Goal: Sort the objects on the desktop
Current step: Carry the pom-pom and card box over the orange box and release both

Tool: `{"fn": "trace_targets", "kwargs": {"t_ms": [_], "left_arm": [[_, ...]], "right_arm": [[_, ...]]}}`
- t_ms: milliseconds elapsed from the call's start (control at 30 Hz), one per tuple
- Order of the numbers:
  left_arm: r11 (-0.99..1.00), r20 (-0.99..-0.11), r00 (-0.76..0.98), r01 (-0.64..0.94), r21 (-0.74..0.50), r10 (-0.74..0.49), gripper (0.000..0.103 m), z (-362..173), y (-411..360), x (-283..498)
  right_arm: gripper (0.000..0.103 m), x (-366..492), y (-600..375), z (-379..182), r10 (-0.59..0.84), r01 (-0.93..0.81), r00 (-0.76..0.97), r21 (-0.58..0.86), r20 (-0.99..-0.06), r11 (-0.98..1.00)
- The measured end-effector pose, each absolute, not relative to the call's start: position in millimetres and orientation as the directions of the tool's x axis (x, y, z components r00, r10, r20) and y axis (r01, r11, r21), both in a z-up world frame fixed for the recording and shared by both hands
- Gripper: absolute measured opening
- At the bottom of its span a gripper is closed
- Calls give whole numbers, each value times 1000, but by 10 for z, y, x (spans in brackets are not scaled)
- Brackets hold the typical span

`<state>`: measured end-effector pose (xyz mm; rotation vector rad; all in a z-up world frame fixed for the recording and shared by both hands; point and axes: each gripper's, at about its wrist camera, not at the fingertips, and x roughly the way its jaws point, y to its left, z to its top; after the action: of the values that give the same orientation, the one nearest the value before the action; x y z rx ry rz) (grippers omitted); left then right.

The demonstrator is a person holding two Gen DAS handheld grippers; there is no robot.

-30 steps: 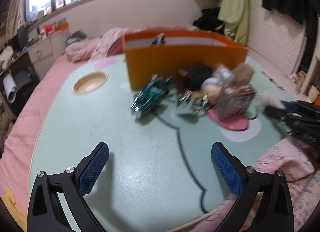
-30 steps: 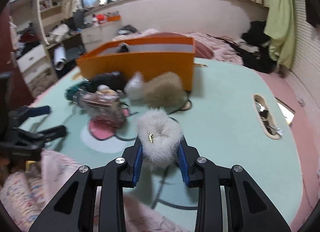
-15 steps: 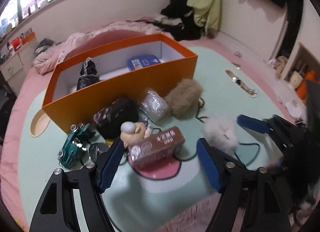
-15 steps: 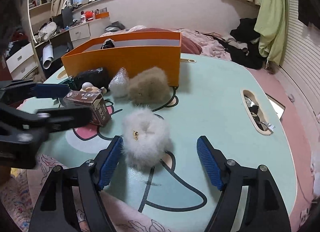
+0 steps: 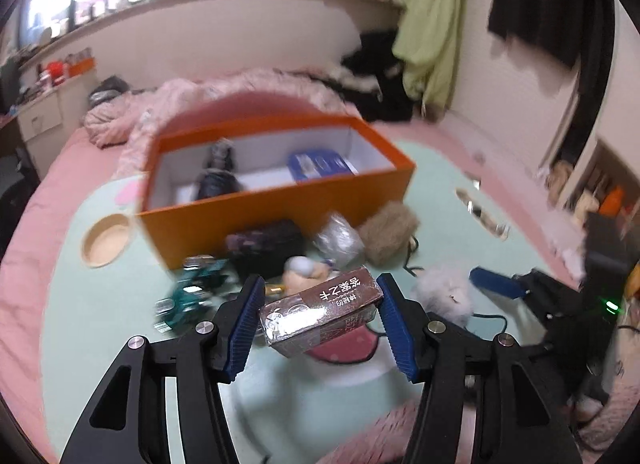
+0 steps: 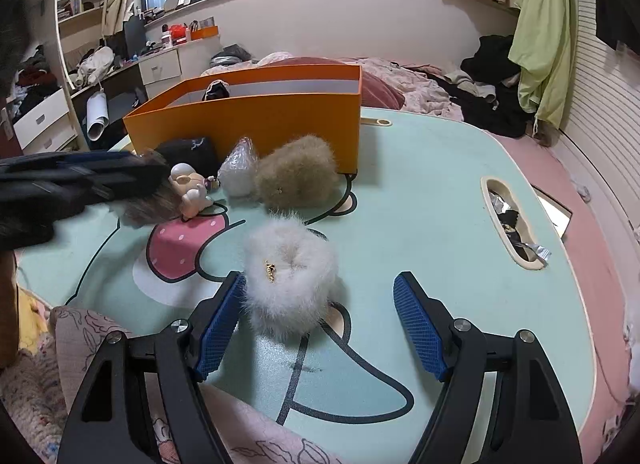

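Observation:
A brown carton (image 5: 320, 310) with white print sits between the blue pads of my left gripper (image 5: 321, 284), raised off the mint table (image 5: 100, 324). The jaws are closing and both pads touch its ends. Behind it stands the orange box (image 5: 280, 203), with a dark item and a blue pack inside. My right gripper (image 6: 320, 282) stands open low over the table. A white fluffy ball (image 6: 290, 276) lies between its fingers, against the left pad and apart from the right one.
In front of the orange box (image 6: 248, 123) lie a tan fluffy ball (image 6: 296, 173), a clear bag (image 6: 240, 167), a small figurine (image 6: 192, 187), a black pouch (image 6: 188, 151) and a green toy car (image 5: 192, 292). A slot (image 6: 512, 223) opens in the table's right side. Pink bedding borders the near edge.
The left gripper swung over to the brown carton, narrowed onto it and rose with it. The right gripper opened and left the white fluffy ball on the table.

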<state>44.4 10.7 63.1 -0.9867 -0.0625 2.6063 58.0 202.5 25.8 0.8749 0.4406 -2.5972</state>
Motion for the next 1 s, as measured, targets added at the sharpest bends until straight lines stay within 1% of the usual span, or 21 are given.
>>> {"fn": "trace_targets", "kwargs": {"t_ms": [133,233,267,300,367,433,500,600,733,800,900,1000], "left_arm": [[-967,-627,-736,-191,-167,253,57,601,-282,488],[-969,-638,-731,-147,-201,243,57,522,-461,420],[-969,-641,-729,-138,-204,239,57,505,-488,389],[-969,-641,-730,-135,-204,237,57,499,-499,360],[-968,-634,-734,-145,-205,245,57,514,-497,299],[-964,-631,-731,-160,-213,261,57,559,-496,228],[-957,-624,-728,-178,-228,284,57,643,-478,134],[-951,-604,-736,-204,-233,306,57,851,-407,-75],[-956,-614,-733,-223,-190,293,57,1034,-224,-457],[-960,-631,-724,-218,-173,278,57,1046,-137,-690],[-968,-656,-712,-198,-154,250,57,979,-54,-980],[-964,-675,-689,-176,-197,264,57,850,-61,-1207]], "right_arm": [[76,572,2025,305,-258,438,-747,-162,-612,-884],[75,532,2001,308,-251,437,-753,-177,-609,-882],[64,526,1990,290,-247,440,-749,-183,-615,-879],[48,514,1970,269,-242,446,-742,-191,-625,-874],[34,513,1928,271,-240,458,-741,-210,-627,-864],[34,520,1903,301,-253,469,-742,-211,-621,-858],[34,527,1880,399,-267,468,-761,-216,-591,-857],[34,443,1810,664,-319,485,-762,-170,-563,-858],[34,160,1569,992,-357,506,-762,-151,-541,-849],[34,-70,1416,1081,-366,515,-744,-129,-559,-848],[34,-382,1203,1073,-330,499,-739,-149,-587,-854],[34,-687,997,971,-253,464,-753,-218,-607,-858]]}}
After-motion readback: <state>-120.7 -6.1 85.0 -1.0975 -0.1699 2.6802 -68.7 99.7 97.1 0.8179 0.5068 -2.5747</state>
